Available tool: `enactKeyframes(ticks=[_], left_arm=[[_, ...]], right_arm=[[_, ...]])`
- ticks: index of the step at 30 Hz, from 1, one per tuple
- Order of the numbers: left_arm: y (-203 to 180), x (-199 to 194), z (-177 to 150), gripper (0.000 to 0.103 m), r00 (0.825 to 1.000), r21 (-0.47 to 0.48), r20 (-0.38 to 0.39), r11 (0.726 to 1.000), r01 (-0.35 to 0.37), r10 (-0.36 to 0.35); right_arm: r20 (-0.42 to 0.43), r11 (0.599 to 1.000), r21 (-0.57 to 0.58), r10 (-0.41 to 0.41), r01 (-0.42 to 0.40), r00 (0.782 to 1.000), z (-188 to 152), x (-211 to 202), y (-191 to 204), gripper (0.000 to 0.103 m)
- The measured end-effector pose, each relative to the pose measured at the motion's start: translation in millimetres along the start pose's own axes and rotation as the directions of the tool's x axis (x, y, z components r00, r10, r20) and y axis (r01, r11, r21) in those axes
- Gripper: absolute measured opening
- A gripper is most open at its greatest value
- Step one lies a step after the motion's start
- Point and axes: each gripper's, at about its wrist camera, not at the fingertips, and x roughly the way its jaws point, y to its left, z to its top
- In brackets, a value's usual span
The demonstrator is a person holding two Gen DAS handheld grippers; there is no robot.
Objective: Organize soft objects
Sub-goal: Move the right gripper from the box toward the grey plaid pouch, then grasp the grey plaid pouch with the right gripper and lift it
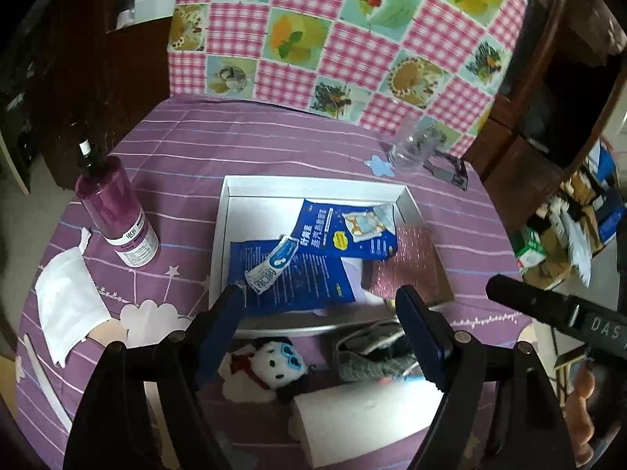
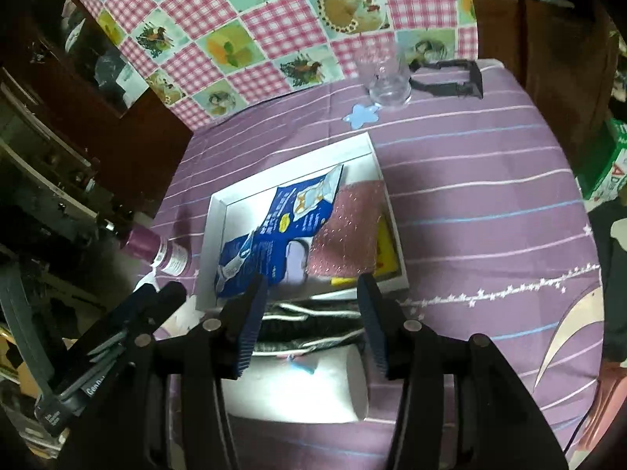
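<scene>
A white shallow box (image 1: 313, 186) lies on the purple striped cloth. It holds blue packets (image 1: 337, 235), a small white-and-blue sachet (image 1: 274, 262) and a pink bubble-wrap sheet (image 1: 407, 258). In front of it lie a white plush toy (image 1: 274, 364), a grey knitted piece with white cord (image 1: 372, 356) and a white paper roll (image 1: 364, 419). My left gripper (image 1: 321, 301) hangs open over the box's near rim, holding nothing. My right gripper (image 2: 311, 286) stands open above the grey knitted piece (image 2: 309, 321) and the paper roll (image 2: 298, 391), with nothing pinched.
A purple bottle (image 1: 117, 215) and a white folded packet (image 1: 70, 301) sit left of the box. A clear glass (image 1: 411, 145) and a black clip (image 2: 450, 74) stand at the back right. A checked pink cloth (image 1: 333, 31) rises behind. Cluttered shelves flank the table.
</scene>
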Motion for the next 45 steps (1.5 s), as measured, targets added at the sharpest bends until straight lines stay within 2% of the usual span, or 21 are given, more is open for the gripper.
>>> enactKeyframes(ticks=[5, 9, 10, 14, 18, 21, 25, 32, 37, 42, 45], left_arm=[[-3, 3, -3, 0.080, 0.999, 0.020, -0.041, 0.999, -0.025, 0.026], [9, 8, -1, 0.080, 0.985, 0.031, -0.028, 0.985, -0.171, 0.172], [13, 10, 0, 0.080, 0.982, 0.025, -0.037, 0.983, -0.183, 0.184], [34, 18, 2, 0.080, 0.981, -0.021, -0.082, 0.984, -0.176, 0.174], [43, 27, 1, 0.080, 0.971, -0.012, -0.126, 0.979, -0.206, 0.203], [48, 30, 1, 0.080, 0.975, -0.022, -0.135, 0.984, -0.179, 0.175], [51, 35, 1, 0.080, 0.977, -0.025, -0.150, 0.987, -0.157, 0.152], [62, 47, -1, 0.080, 0.963, -0.039, -0.210, 0.983, -0.179, 0.167], [66, 50, -1, 0.080, 0.962, -0.047, -0.222, 0.984, -0.172, 0.158], [63, 51, -1, 0.080, 0.961, -0.035, -0.226, 0.985, -0.170, 0.158], [62, 51, -1, 0.080, 0.961, -0.031, -0.226, 0.985, -0.170, 0.158]], right_arm=[[-0.061, 0.999, 0.003, 0.039, -0.038, 0.997, -5, 9, 4, 0.054], [-0.093, 0.998, -0.064, -0.006, 0.000, 0.996, -11, 23, 22, 0.054], [-0.097, 0.997, -0.078, -0.020, 0.012, 0.995, -13, 26, 25, 0.054], [-0.113, 0.990, -0.136, -0.058, 0.042, 0.992, -20, 37, 39, 0.054], [-0.118, 0.982, -0.182, -0.061, 0.039, 0.991, -27, 45, 54, 0.054], [-0.099, 0.973, -0.227, -0.072, 0.048, 0.992, -33, 46, 65, 0.054], [-0.081, 0.951, -0.293, -0.130, 0.101, 0.988, -40, 53, 77, 0.054], [-0.093, 0.911, -0.360, -0.251, 0.202, 0.963, -50, 81, 86, 0.054], [-0.062, 0.862, -0.400, -0.364, 0.311, 0.930, -55, 99, 87, 0.054], [-0.059, 0.853, -0.391, -0.397, 0.345, 0.916, -53, 107, 82, 0.054], [-0.072, 0.869, -0.362, -0.386, 0.336, 0.920, -49, 106, 76, 0.054]])
